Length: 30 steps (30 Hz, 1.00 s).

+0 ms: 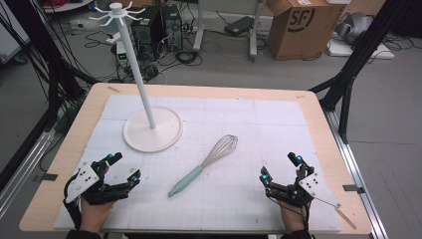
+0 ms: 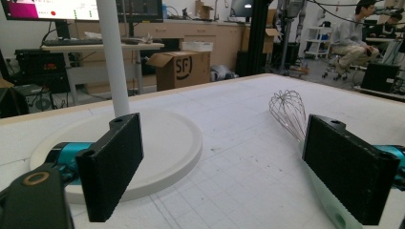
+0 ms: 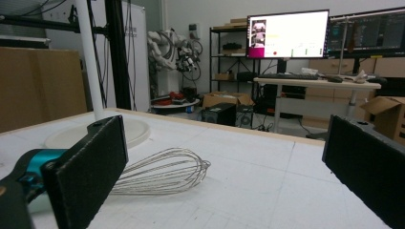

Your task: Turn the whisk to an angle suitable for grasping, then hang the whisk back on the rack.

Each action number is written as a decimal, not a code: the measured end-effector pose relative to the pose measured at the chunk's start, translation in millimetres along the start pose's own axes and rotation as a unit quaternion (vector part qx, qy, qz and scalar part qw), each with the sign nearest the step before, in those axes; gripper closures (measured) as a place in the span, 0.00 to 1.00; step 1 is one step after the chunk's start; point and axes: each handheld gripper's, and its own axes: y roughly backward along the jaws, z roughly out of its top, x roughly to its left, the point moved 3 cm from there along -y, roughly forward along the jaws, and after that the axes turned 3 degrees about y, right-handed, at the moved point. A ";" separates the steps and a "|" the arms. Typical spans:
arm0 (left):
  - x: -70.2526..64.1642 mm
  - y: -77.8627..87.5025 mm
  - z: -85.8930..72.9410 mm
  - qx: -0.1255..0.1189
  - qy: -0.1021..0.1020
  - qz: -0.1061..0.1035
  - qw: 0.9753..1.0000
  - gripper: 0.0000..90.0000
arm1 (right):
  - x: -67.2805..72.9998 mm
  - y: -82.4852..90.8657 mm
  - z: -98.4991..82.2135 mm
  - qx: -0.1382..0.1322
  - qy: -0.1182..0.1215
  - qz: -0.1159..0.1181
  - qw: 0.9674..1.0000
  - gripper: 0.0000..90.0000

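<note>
Mint handle: whisk (image 1: 205,165) lies diagonally, wires far-right.
Nearer: left gripper (image 1: 123,168), slightly.
Jaws: left and right gripper (image 1: 280,167) both spread, empty.

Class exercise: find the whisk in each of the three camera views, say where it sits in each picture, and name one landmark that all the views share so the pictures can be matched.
High view: the whisk lies at mid-table, wire head up-right, mint handle down-left.
Left gripper view: its wire head shows right of centre, the handle passing behind the right-hand jaw.
Right gripper view: its wire head lies left of centre, beside the left-hand jaw.
Shared landmark: the white stand, round base and pole.
</note>
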 end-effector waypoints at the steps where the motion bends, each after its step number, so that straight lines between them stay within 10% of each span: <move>1: 0.1 0.1 0.0 0.000 0.000 0.000 1.000 0.16 | 1.2 -0.4 -0.1 0.002 0.002 0.003 1.000 0.01; 18: 1.8 6.3 -0.8 0.000 0.003 0.007 1.000 0.16 | 6.0 -7.6 -0.5 0.005 0.004 0.014 1.000 0.01; 30: 5.0 13.0 -2.9 0.001 0.011 0.018 1.000 0.16 | 29.5 -24.3 26.2 -0.018 0.029 0.090 0.995 0.01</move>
